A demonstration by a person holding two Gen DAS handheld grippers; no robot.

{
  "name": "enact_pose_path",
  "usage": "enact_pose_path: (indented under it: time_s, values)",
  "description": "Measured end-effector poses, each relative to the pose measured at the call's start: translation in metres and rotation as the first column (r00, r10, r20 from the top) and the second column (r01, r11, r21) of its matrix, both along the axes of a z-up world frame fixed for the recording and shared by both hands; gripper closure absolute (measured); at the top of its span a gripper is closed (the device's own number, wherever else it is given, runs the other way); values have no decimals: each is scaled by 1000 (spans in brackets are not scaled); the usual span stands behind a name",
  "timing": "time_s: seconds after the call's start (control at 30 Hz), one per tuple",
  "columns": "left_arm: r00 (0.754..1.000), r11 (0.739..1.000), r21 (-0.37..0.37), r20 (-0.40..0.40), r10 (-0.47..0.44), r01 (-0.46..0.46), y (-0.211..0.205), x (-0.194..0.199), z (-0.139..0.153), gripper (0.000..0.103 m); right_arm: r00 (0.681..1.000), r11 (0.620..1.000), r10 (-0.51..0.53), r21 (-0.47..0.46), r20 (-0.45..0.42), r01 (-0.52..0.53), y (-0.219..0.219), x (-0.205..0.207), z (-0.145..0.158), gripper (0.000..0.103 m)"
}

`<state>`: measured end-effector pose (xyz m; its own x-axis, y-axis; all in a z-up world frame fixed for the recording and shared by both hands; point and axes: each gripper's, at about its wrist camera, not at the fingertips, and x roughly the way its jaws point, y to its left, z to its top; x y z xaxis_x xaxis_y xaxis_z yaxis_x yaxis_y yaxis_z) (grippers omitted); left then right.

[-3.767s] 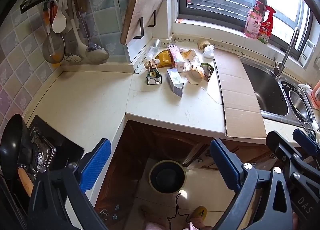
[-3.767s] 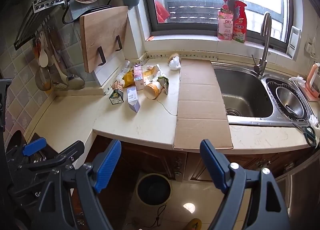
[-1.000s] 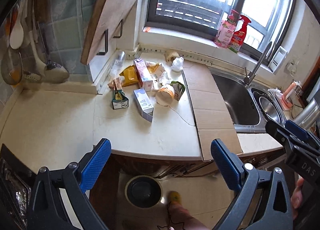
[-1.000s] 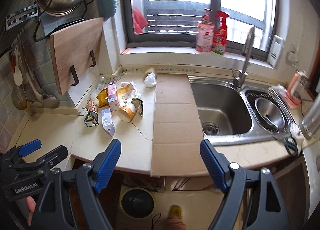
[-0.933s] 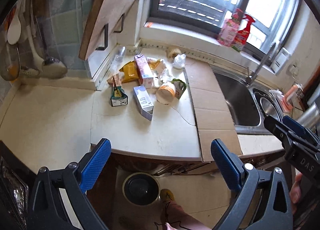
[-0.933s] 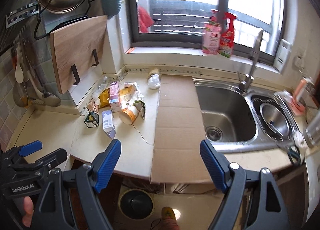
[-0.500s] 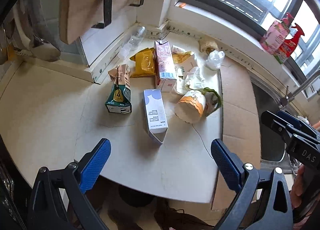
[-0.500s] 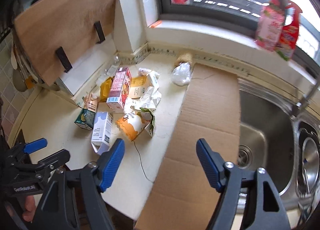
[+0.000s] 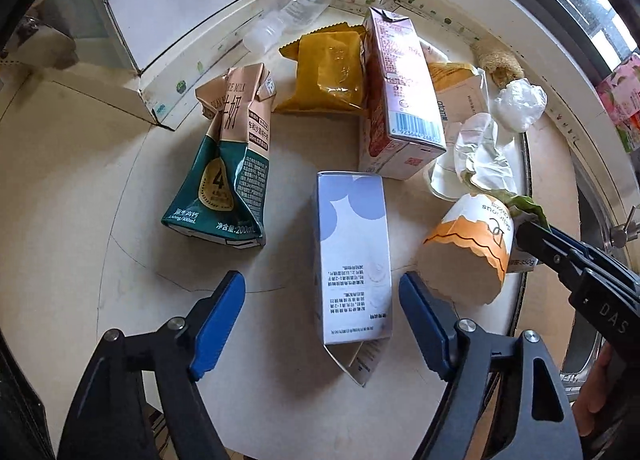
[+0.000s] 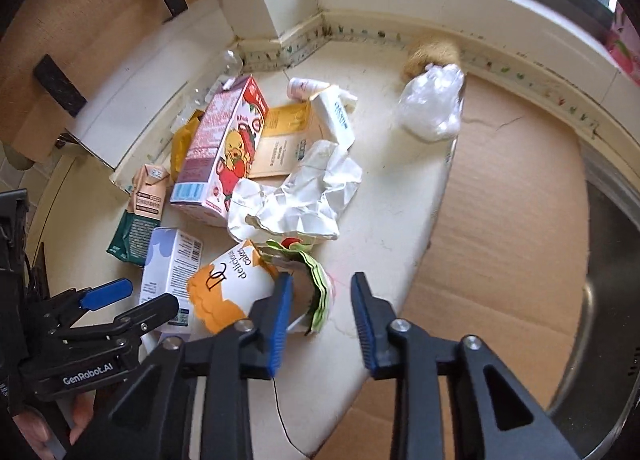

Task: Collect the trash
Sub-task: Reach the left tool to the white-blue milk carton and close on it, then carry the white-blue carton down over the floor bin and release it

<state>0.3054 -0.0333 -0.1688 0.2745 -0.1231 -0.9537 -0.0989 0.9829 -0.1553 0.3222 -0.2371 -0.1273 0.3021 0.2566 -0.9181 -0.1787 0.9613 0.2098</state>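
Trash lies on the cream counter. My left gripper is open, its fingers on either side of the near end of a pale blue and white carton that lies flat. My right gripper is open, narrower than before, around the green torn wrapper beside the orange and white paper cup. The cup also shows in the left wrist view. A crushed green milk carton, a pink juice carton, a yellow packet and crumpled white paper lie around them.
A flat cardboard sheet covers the counter to the right, with the steel sink beyond it. A clear plastic bottle lies by the wall. A white plastic bag and a brown scrubber sit near the window ledge. A wooden board hangs left.
Both grippers have dropped from above the floor bin to the counter trash. The left now straddles the blue carton; the right has narrowed around the wrapper by the cup.
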Motion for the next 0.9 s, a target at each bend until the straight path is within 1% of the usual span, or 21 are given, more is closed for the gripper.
enact_pose_path:
  time_s: [0.03, 0.07, 0.1, 0.13, 0.17, 0.2, 0.3, 0.37, 0.57, 0.7, 0.9]
  values:
    - [1000, 1000, -6, -5, 1, -1, 0, 1, -3, 29, 1000, 1000, 2, 5, -13, -2, 1, 2, -5, 86]
    - [1000, 1000, -17, -11, 1, -1, 0, 3, -6, 37, 1000, 1000, 4, 10, -21, -4, 2, 3, -8, 89]
    - [1000, 1000, -28, -20, -1, 1, -1, 4, -8, 46, 1000, 1000, 5, 10, -18, -5, 3, 3, -9, 90]
    - [1000, 999, -40, -28, -4, 3, -3, 5, -11, 52, 1000, 1000, 9, 12, -12, -9, 3, 3, -9, 92]
    - [1000, 999, -34, -21, -3, 2, -4, 4, -11, 58, 1000, 1000, 12, 14, -9, -12, 3, 2, -9, 95]
    - [1000, 1000, -29, -15, -9, 9, -6, 4, -11, 69, 1000, 1000, 16, 21, -6, -16, 2, 1, -8, 95]
    - [1000, 999, -36, -3, -10, 10, -10, 2, -8, 70, 1000, 999, 14, 37, 10, -15, -1, -3, -3, 96]
    - [1000, 1000, -23, 11, -13, 13, -13, 0, -3, 70, 1000, 999, 9, 49, 24, -10, -4, -8, 3, 96]
    - [999, 1000, -9, 45, -1, 1, -10, -22, 22, 70, 999, 996, -19, 86, 50, 15, -15, -23, 22, 96]
    - [997, 1000, -29, 80, -7, 9, -8, -49, 51, 70, 997, 994, -36, 110, 64, 29, -21, -40, 39, 96]
    - [987, 997, -14, 142, -78, 81, -8, -107, 92, 70, 991, 989, -74, 138, 107, 59, -29, -88, 72, 96]
